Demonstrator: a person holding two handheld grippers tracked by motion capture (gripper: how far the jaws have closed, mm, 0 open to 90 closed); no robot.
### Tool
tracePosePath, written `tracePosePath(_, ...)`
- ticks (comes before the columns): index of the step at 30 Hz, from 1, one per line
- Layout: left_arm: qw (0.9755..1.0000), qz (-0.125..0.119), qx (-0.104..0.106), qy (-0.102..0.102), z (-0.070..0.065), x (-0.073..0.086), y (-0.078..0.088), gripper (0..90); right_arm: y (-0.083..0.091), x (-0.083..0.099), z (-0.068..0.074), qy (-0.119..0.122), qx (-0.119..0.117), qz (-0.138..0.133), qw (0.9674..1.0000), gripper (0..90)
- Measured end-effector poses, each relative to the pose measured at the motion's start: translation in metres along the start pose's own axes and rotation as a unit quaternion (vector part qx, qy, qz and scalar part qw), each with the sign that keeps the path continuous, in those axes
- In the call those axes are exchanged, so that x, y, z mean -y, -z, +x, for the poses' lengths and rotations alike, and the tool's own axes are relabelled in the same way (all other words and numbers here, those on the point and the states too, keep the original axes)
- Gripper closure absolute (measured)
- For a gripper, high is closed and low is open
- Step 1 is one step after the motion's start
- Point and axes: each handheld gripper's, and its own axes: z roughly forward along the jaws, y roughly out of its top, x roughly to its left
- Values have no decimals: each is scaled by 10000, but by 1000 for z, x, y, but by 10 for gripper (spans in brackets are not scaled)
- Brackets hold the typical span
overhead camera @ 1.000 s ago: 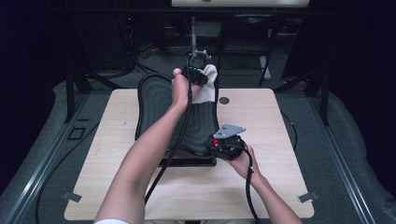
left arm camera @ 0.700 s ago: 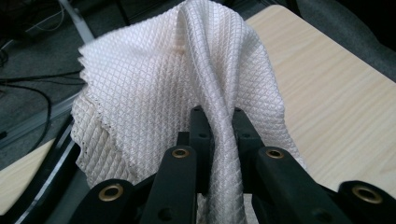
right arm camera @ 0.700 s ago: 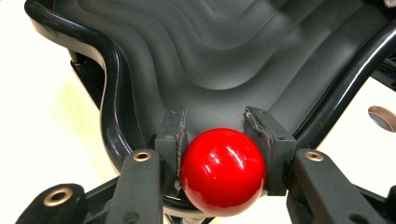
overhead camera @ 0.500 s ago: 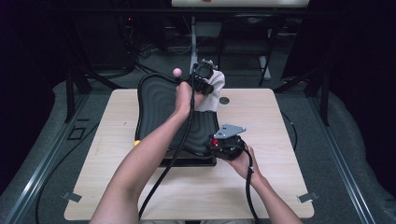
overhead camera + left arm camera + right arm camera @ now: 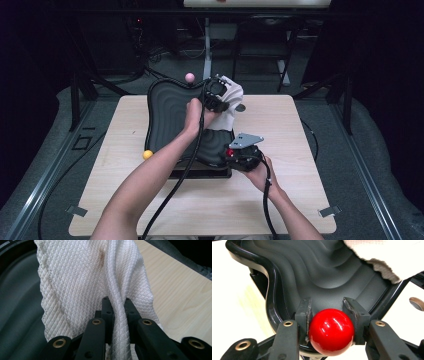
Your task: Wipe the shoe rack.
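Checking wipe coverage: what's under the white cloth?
The white cloth hangs from the left claw, pinched shut on a fold. Beneath it lies the black wavy tray, with the tray's far right corner and part of the table covered; anything there is hidden.

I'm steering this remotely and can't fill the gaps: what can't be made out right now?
- High view: black tray partly hidden by forearm and white cloth.
- High view: red ball largely covered by right gripper.
- Left gripper view: cloth's top cut off by the edge.
- High view: small round thing beside the cloth, too small to identify.
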Motion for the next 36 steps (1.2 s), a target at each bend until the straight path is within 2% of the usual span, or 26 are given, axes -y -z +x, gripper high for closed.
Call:
tracePosePath(8, 9998, -9, 169, -50, -6, 16, 3, 819, 0, 0, -1, -19, 0, -4, 10000, 596)
tracePosePath(36, 9987, -22, 482, -167, -22, 47, 9, 820, 0, 0, -2, -155, -74, -71, 9998, 590)
